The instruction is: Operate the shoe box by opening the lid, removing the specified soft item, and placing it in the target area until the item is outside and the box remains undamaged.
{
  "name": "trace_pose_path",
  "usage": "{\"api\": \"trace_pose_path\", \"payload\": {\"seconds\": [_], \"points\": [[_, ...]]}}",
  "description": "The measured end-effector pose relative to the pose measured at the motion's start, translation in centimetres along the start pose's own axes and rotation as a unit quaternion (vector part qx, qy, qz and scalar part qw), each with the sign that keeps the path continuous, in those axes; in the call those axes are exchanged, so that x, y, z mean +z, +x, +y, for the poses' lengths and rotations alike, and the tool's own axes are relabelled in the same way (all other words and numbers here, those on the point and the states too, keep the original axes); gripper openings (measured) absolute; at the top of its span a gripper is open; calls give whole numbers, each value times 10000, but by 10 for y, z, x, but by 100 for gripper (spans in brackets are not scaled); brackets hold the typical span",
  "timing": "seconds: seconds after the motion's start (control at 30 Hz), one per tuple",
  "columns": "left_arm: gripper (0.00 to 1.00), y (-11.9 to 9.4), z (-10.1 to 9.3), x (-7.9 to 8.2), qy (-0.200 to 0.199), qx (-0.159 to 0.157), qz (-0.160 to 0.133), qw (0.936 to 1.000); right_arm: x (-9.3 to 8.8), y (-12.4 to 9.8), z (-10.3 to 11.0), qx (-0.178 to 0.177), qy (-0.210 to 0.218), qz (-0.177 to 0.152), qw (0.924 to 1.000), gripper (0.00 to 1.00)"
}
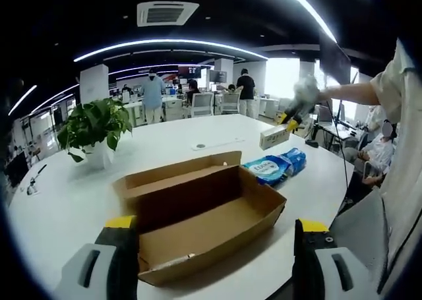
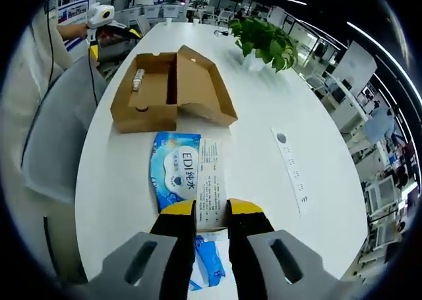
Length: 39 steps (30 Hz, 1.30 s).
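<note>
in the left gripper view the left gripper [image 1: 214, 237] sits low in front with its jaws spread wide, nothing between them. just past them lies the shoe box [image 1: 204, 224], brown cardboard, open, lid [image 1: 175, 175] folded back flat against the table on its far side. the box floor looks bare apart from a small pale bit near the front wall; from the right gripper view a small pale object [image 2: 138, 80] lies in the box. beyond the box's right corner rests the blue soft pack [image 1: 277, 166], out on the white table [image 1: 59, 201], just beside the box. farther on, the right gripper [image 1: 285, 123] hangs over the table pinching a white carton [image 1: 273, 137].

in the right gripper view the jaws are closed on that white carton [image 2: 211, 181], held above the blue pack [image 2: 173, 171]. further back stands a potted plant [image 2: 264, 43], well apart from the box.
</note>
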<state>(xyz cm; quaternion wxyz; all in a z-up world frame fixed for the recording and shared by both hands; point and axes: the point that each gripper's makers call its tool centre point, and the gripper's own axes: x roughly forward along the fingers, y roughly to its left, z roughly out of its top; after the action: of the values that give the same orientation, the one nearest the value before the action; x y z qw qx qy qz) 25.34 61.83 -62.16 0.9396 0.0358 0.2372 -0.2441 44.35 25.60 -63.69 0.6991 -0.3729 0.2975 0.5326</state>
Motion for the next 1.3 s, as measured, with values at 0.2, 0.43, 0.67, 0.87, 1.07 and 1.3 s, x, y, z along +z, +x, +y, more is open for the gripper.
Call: {"api": "trace_pose_path", "payload": {"seconds": [0.2, 0.43, 0.67, 0.87, 1.07, 1.3], "points": [[100, 8, 3, -2, -6, -3, 36, 10000, -16, 3, -7, 17, 54, 127, 9999, 15], [100, 18, 4, -8, 7, -65, 140, 9999, -38, 12, -15, 97, 138, 313, 9994, 15], [100, 22, 6, -13, -27, -65, 231, 9997, -55, 22, -24, 153, 190, 447, 9987, 15], [100, 27, 5, -11, -26, -46, 292, 9996, -69, 34, -29, 280, 191, 559, 9979, 15], [100, 30, 4, -9, -49, -35, 334, 9994, -82, 39, -21, 459, 131, 740, 9961, 15], [100, 29, 8, -9, -41, 1, 417, 9991, -101, 42, -21, 579, 74, 953, 9937, 15]]}}
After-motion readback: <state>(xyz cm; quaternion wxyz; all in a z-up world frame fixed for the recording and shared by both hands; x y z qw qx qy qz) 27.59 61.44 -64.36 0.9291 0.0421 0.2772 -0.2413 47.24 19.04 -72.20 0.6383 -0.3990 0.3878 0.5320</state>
